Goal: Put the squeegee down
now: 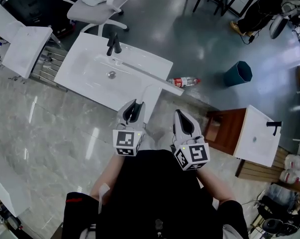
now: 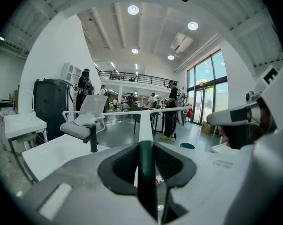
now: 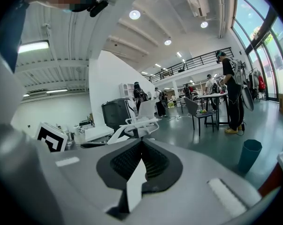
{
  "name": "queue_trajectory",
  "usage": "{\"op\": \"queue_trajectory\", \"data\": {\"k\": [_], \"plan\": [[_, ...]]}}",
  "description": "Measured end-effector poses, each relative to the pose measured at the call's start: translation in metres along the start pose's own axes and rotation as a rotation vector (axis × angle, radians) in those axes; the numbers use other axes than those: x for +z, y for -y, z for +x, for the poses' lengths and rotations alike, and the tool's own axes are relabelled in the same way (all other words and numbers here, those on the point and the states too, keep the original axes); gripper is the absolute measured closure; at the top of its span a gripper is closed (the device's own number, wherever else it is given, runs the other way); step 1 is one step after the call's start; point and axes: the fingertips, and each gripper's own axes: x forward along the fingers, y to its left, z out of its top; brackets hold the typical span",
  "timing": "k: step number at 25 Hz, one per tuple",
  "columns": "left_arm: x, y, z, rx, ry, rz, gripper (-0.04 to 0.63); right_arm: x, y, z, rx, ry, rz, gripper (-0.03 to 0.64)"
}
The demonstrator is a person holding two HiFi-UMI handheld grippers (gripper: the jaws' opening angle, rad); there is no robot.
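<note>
I am clamping my left gripper (image 2: 146, 146) on the squeegee (image 2: 145, 121), smooth dark-green grip, white T-bar at twelve o'clock; my right gripper (image 3: 141, 144) is sitting with ribbed jaws together.

Room: bright all over.
Light from: round ceiling lamps (image 2: 133, 9) and tall windows (image 2: 204, 90), far right.
Glare: white streaks on the marble floor (image 1: 92, 138), left.
Dark: the person's black top (image 1: 154, 193) shows no detail.
Edges: both gripper views bend round, with black corners.
Blur: the squeegee (image 2: 145, 172) and left gripper (image 2: 146, 146) look soft near the lens.
</note>
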Motion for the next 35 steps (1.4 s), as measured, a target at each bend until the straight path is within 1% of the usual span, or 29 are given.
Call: {"op": "queue_trajectory", "data": {"k": [4, 6, 12, 20, 28, 35], "plan": [[-0.012, -0.005, 0.021, -0.011, -0.037, 0.012, 0.489, -0.004, 0.009, 0.006, -0.032, -0.008, 0.015, 0.614], [-0.017, -0.004, 0.031, -0.01, -0.058, 0.006, 0.489, -0.006, 0.015, 0.006, -0.036, -0.021, 0.018, 0.614], [-0.03, -0.004, 0.064, 0.003, -0.116, 0.022, 0.489, -0.004, 0.045, 0.025, -0.037, -0.045, 0.038, 0.614], [-0.046, -0.014, 0.1, 0.075, -0.177, -0.006, 0.489, -0.004, 0.065, 0.057, 0.022, -0.104, 0.036, 0.614], [-0.074, -0.028, 0.141, 0.15, -0.243, -0.048, 0.489, -0.001, 0.098, 0.09, 0.035, -0.149, 0.03, 0.614], [-0.095, -0.042, 0.169, 0.222, -0.305, -0.062, 0.489, -0.003, 0.115, 0.114, 0.072, -0.191, 0.025, 0.614]]}}
